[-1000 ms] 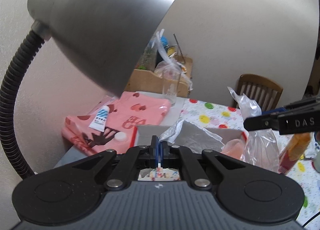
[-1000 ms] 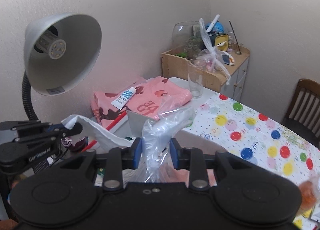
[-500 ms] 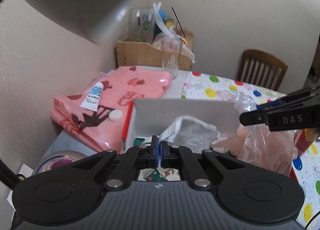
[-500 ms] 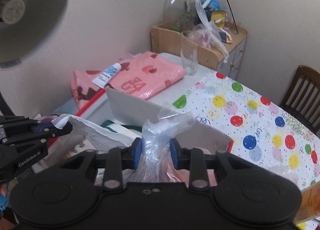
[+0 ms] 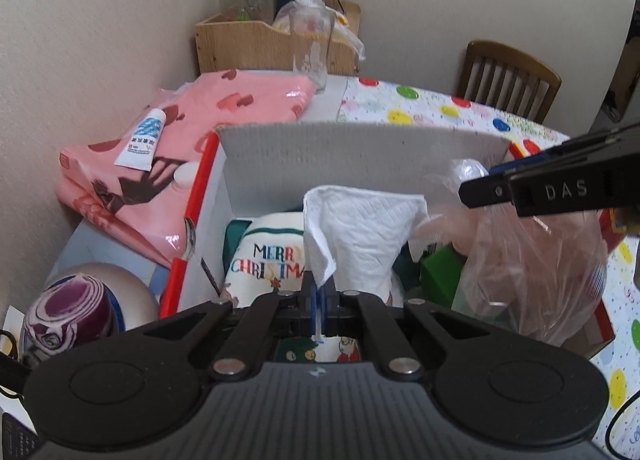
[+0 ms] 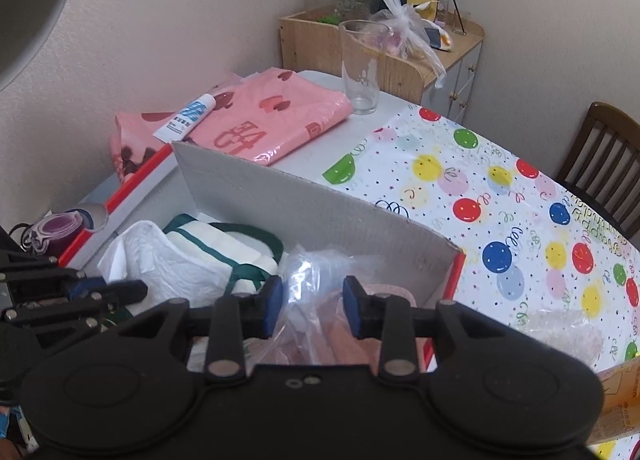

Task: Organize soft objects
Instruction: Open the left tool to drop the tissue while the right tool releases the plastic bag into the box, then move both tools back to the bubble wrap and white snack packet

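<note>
Over the open cardboard box (image 5: 360, 152), both claws are seen at work. From the left wrist view, the left gripper (image 5: 319, 300) is pressed together on a corner of a white paper towel (image 5: 360, 228); the sheet rises from the pinch toward 12 o'clock and drapes over a cloth printed "MERRY CHRISTMAS" (image 5: 268, 260) lying in the box. At 3 o'clock of the towel, a clear plastic bag (image 5: 528, 260) with something pink inside is seen, with the right gripper (image 5: 480, 190) above its top, entering from 3 o'clock.

From the right wrist view, the right gripper (image 6: 312, 310) is spread apart, blue pads (image 6: 274, 310) standing either side of the plastic bag (image 6: 320, 280), which lies between and beyond them toward 12 o'clock, resting in the box's right end. Whether the pads touch the film cannot be told. The paper towel (image 6: 160, 260) is noted at 10 o'clock of this claw, beside the green-trimmed cloth (image 6: 240, 248), with the left gripper (image 6: 120, 292) at 9 o'clock.

Outside the box, at 11 o'clock, a pink folded package (image 6: 272, 120) with a white tube (image 6: 186, 118) on top is recorded, and a drinking glass (image 6: 362, 68) beyond it. A balloon-patterned tablecloth (image 6: 500, 200) covers the table at 2 o'clock.
</note>
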`<state>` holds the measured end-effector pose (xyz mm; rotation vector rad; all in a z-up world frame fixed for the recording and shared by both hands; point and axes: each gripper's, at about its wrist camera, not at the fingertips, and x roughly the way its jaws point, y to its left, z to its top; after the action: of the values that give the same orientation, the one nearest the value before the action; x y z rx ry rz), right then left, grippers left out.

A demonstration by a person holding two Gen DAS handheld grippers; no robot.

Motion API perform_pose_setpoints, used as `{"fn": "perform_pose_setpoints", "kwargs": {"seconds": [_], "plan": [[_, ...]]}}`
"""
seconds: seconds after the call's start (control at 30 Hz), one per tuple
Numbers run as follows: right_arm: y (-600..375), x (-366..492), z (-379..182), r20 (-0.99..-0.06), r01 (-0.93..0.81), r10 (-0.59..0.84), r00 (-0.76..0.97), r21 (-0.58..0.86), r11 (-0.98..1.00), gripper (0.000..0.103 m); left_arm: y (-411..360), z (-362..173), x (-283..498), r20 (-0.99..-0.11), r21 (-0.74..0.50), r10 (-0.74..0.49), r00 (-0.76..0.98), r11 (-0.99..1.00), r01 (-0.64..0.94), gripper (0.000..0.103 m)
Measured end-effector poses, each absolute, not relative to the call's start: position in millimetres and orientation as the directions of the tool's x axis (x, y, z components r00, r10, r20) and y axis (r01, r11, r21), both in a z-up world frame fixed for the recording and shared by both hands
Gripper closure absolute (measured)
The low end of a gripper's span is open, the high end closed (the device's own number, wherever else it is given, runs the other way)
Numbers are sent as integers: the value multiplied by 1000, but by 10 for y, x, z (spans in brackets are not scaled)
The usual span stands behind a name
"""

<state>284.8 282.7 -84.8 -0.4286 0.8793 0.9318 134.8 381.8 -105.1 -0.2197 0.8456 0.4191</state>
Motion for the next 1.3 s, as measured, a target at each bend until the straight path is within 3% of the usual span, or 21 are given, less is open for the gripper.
{"fn": "perform_pose_setpoints", "kwargs": {"seconds": [0.17,0.4,0.6,0.63,0.67,0.73,0.77,0.8,1.3], "plan": [[2862,2878,-882,-815,-833,499,294,38,552,64,3781,-1097,1368,-769,-16,264,582,902,-431,101],[2835,2862,-838,-814,-838,508,281,50,543,46,3793,-1098,1327,-774,-59,230,591,901,-429,99],[2773,2850,-748,-801,-835,527,284,63,546,44,3805,-1057,1257,-768,-100,204,607,898,-429,96],[2762,2840,-730,-799,-836,530,284,64,545,44,3812,-1051,1243,-767,-108,201,609,896,-431,94],[2748,2829,-712,-797,-837,534,283,66,543,44,3812,-1042,1230,-766,-114,199,611,894,-434,85],[2718,2803,-672,-791,-838,541,285,68,542,43,3818,-1028,1200,-763,-123,198,615,890,-439,56],[2701,2789,-650,-788,-838,545,286,71,541,43,3816,-1016,1182,-759,-126,201,620,888,-441,30],[2684,2777,-630,-786,-838,550,284,75,540,42,3814,-1000,1158,-752,-128,203,627,888,-442,24],[2205,2508,-220,-708,-844,653,269,152,514,26,3593,-569,861,-688,-115,231,688,901,-418,22]]}}
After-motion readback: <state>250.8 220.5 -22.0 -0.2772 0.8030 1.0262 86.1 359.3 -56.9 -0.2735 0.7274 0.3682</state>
